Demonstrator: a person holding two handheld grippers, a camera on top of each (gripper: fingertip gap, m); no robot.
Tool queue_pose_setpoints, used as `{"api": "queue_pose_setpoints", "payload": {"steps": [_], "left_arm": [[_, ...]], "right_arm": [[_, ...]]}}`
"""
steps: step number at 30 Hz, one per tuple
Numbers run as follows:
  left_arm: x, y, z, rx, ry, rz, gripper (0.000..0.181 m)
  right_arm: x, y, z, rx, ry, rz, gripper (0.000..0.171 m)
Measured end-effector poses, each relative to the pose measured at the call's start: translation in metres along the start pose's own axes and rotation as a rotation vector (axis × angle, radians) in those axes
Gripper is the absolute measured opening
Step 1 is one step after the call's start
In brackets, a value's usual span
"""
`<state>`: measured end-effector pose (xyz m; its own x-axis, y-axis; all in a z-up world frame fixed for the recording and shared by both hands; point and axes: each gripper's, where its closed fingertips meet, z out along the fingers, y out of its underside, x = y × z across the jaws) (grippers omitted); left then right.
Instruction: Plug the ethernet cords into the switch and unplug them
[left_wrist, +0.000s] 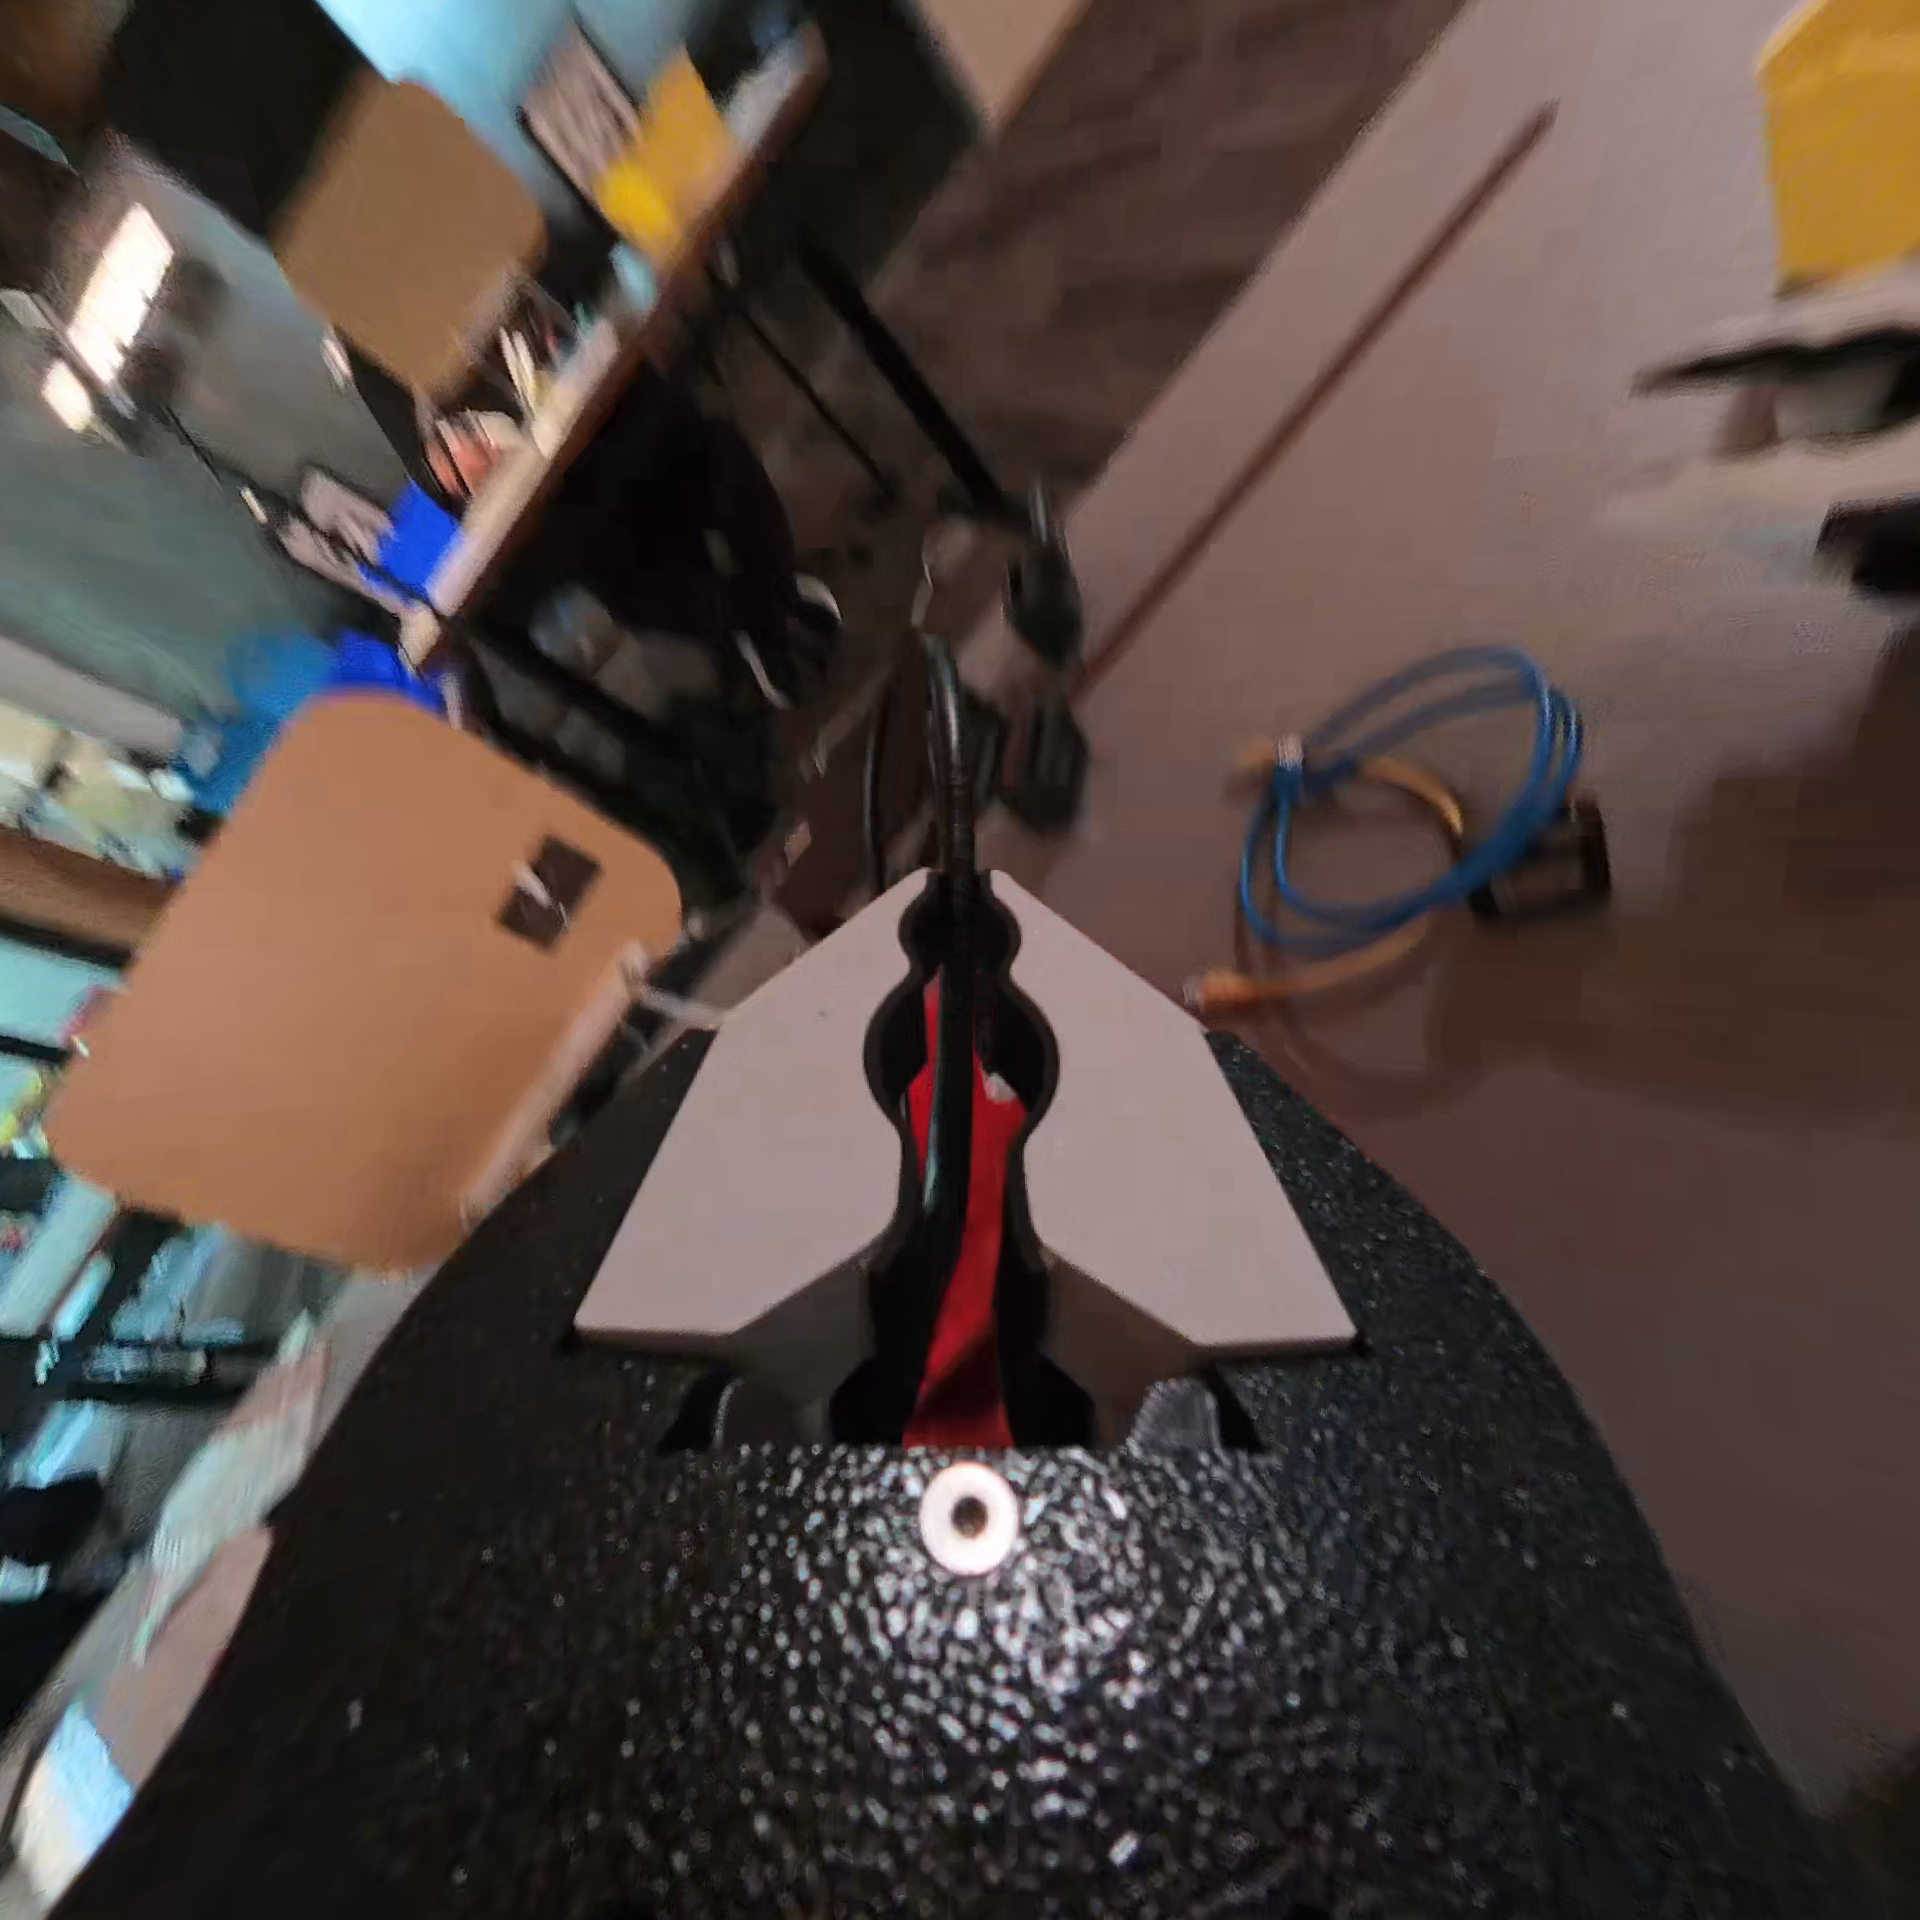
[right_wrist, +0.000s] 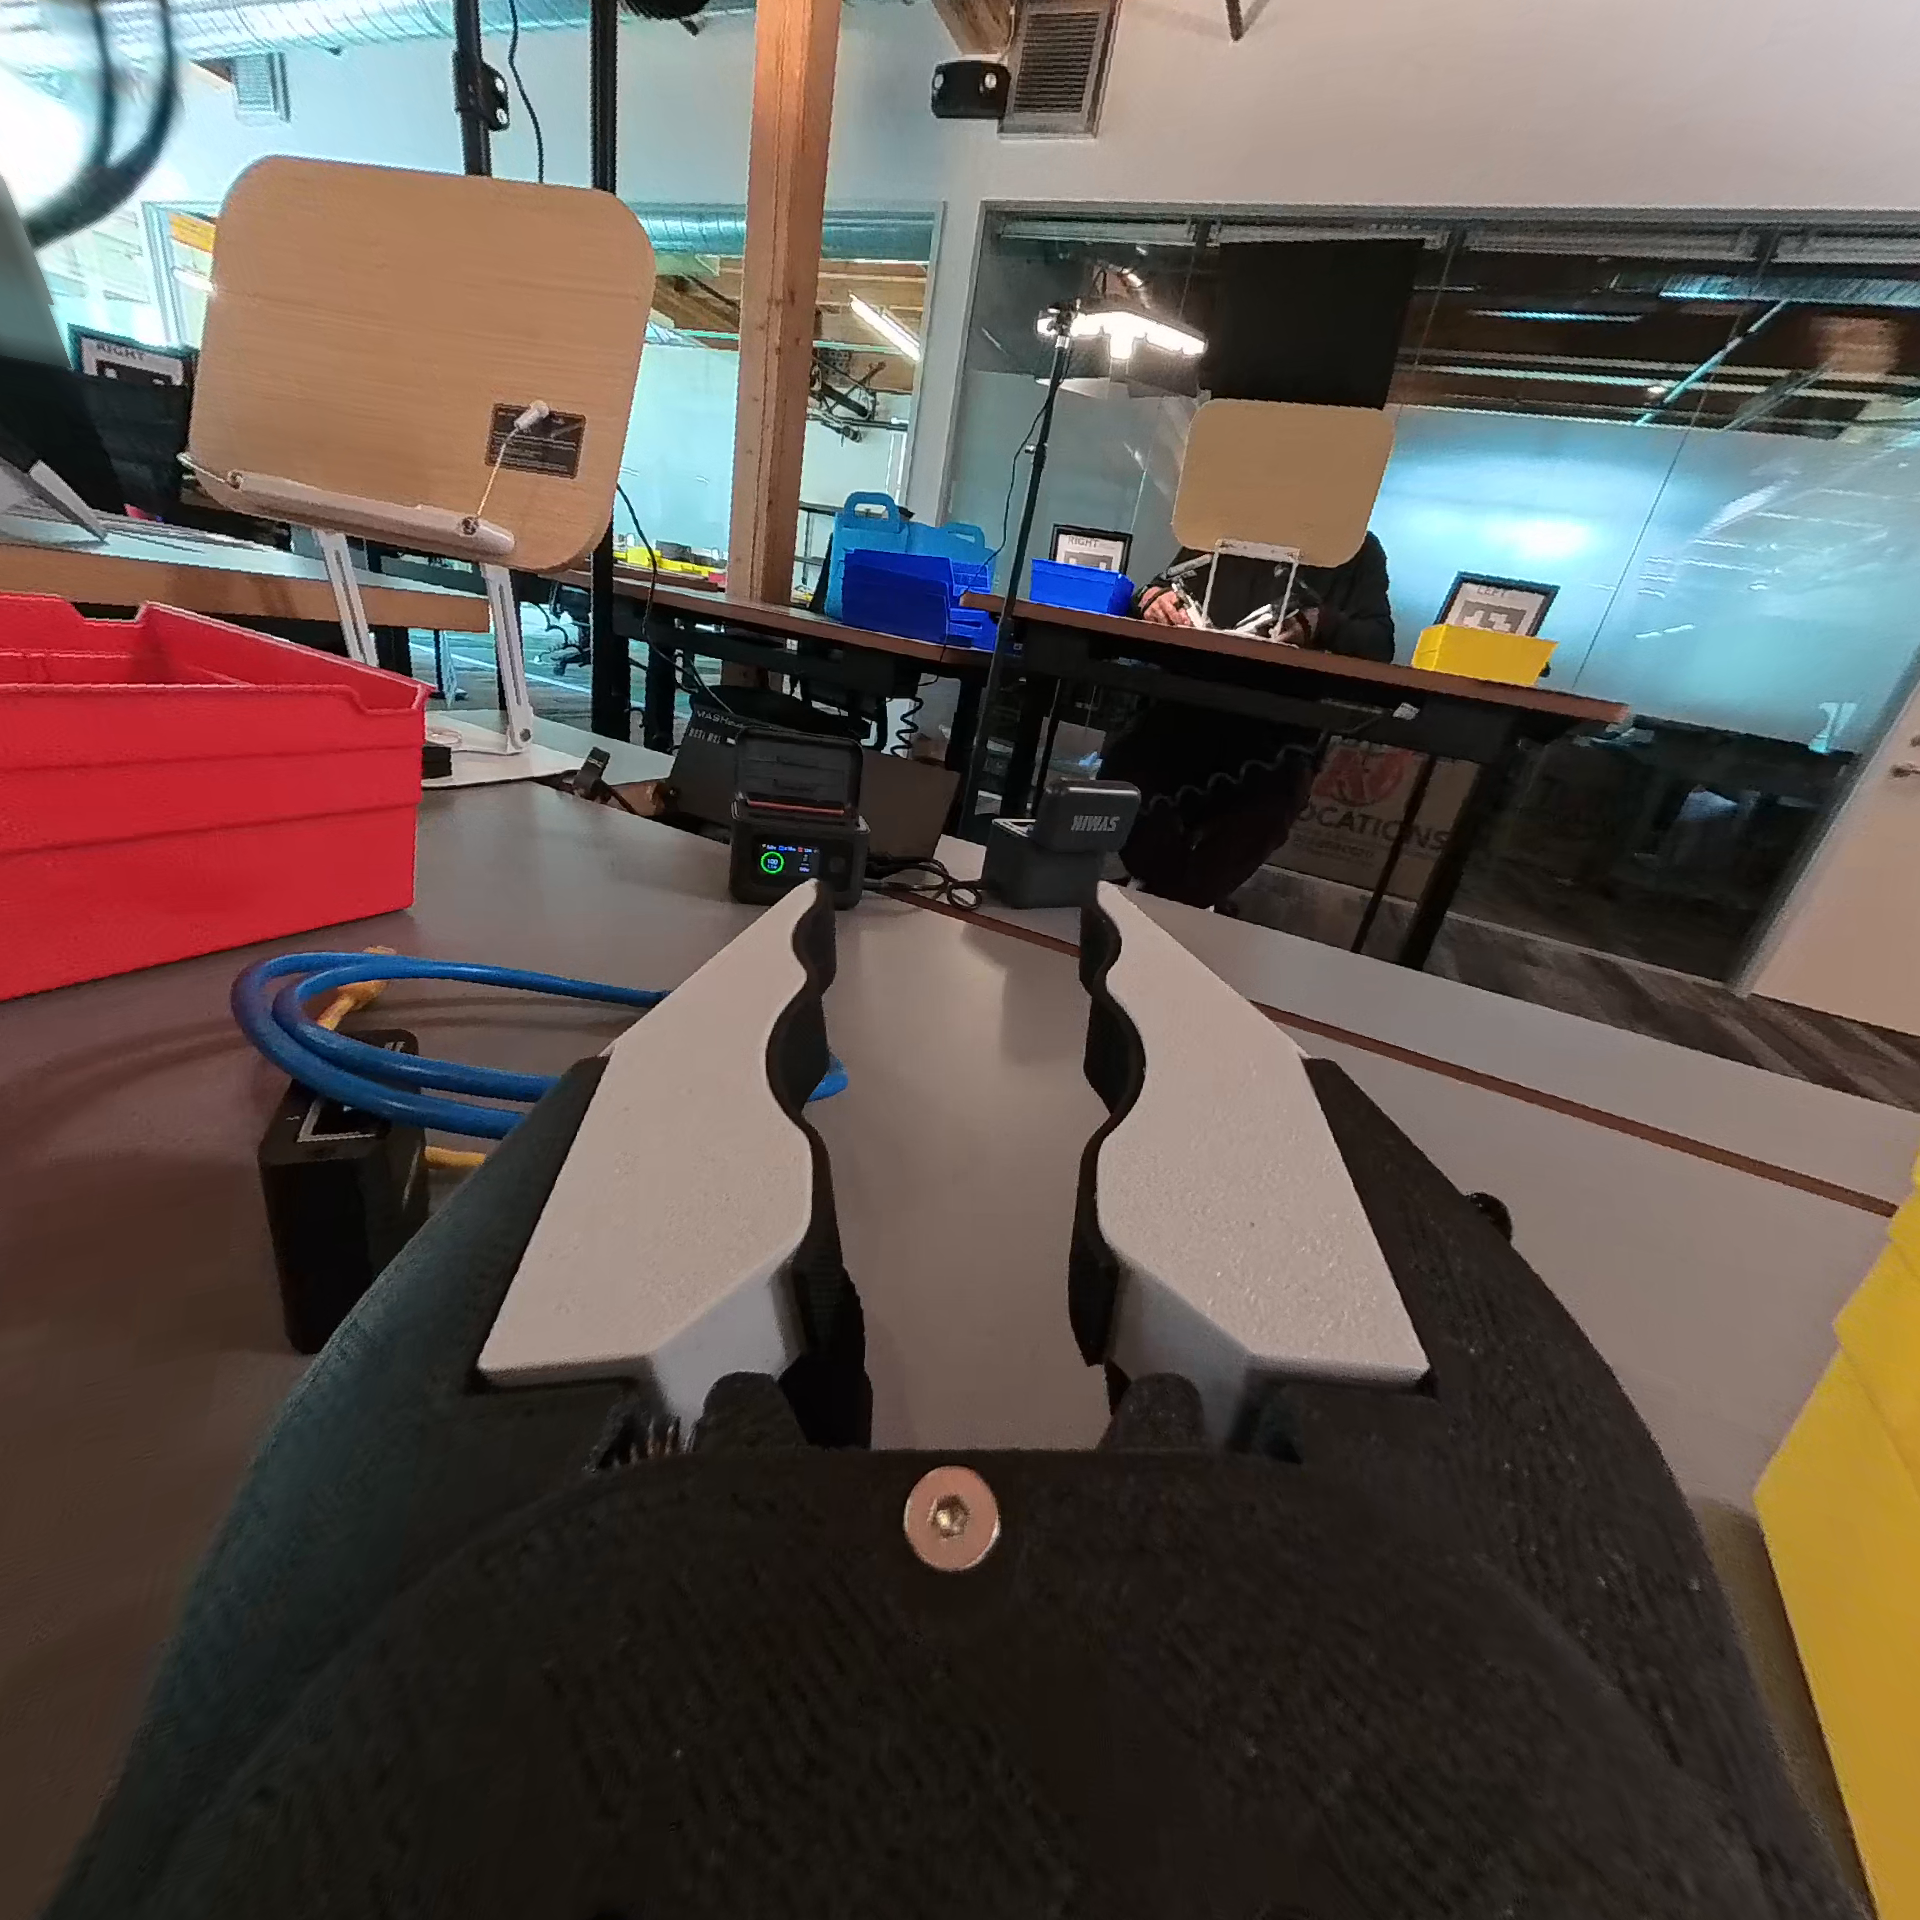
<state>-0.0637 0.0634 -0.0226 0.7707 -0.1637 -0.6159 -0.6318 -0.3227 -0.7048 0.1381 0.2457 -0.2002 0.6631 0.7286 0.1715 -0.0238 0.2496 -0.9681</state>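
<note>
In the left wrist view, which is blurred by motion, my left gripper (left_wrist: 958, 883) is shut on a thin black cord (left_wrist: 948, 790) that runs between its fingers and curves up past the tips. A coiled blue ethernet cord (left_wrist: 1403, 800) and a yellow one (left_wrist: 1309, 987) lie on the table to its right beside the small black switch (left_wrist: 1543, 852). In the right wrist view, my right gripper (right_wrist: 956, 904) is open and empty above the table. The blue cord (right_wrist: 416, 1049), a yellow cord (right_wrist: 358, 997) and the switch (right_wrist: 338, 1195) sit just left of it.
A red bin (right_wrist: 197, 790) stands at the left and a yellow bin (right_wrist: 1860, 1475) at the right edge. Two small black chargers (right_wrist: 795, 831) sit at the table's far edge. A wooden book stand (right_wrist: 416, 364) stands behind. A person sits at a far table.
</note>
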Motion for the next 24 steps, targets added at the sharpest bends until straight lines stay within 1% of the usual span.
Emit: {"api": "queue_pose_setpoints", "payload": {"steps": [1,4,7,9,11,14,15,17,19,22,24], "left_arm": [[0.002,-0.020,0.011,0.069,-0.011,0.010,0.003],[0.023,-0.063,0.058,0.215,0.007,0.012,0.002],[0.057,-0.080,0.119,0.258,0.030,0.050,0.004],[0.084,-0.079,0.160,0.243,0.047,0.070,0.004],[0.120,-0.068,0.198,0.201,0.117,0.065,0.003],[0.173,-0.042,0.238,0.104,0.252,0.016,0.003],[0.188,-0.036,0.244,0.084,0.319,-0.040,0.010],[0.201,-0.033,0.248,0.072,0.400,-0.182,0.031],[0.192,-0.033,0.242,0.096,0.396,-0.276,0.051],[0.170,-0.035,0.218,0.180,0.358,-0.361,0.083],[0.165,-0.028,0.198,0.204,0.367,-0.407,0.082]], "right_arm": [[0.001,0.000,0.000,0.002,0.005,0.000,0.047],[0.007,-0.003,-0.002,0.016,0.036,-0.007,0.046],[0.019,-0.009,-0.006,0.050,0.090,-0.012,0.043],[0.026,-0.011,-0.008,0.061,0.121,-0.005,0.042],[0.031,-0.009,-0.008,0.056,0.130,0.014,0.042],[0.029,-0.011,-0.008,0.071,0.113,0.031,0.044],[0.026,-0.014,-0.008,0.091,0.092,0.037,0.046],[0.021,-0.021,-0.010,0.131,0.056,0.050,0.048],[0.019,-0.022,-0.010,0.140,0.043,0.059,0.050],[0.019,-0.022,-0.009,0.139,0.045,0.056,0.050],[0.020,-0.023,-0.010,0.143,0.050,0.049,0.051]]}}
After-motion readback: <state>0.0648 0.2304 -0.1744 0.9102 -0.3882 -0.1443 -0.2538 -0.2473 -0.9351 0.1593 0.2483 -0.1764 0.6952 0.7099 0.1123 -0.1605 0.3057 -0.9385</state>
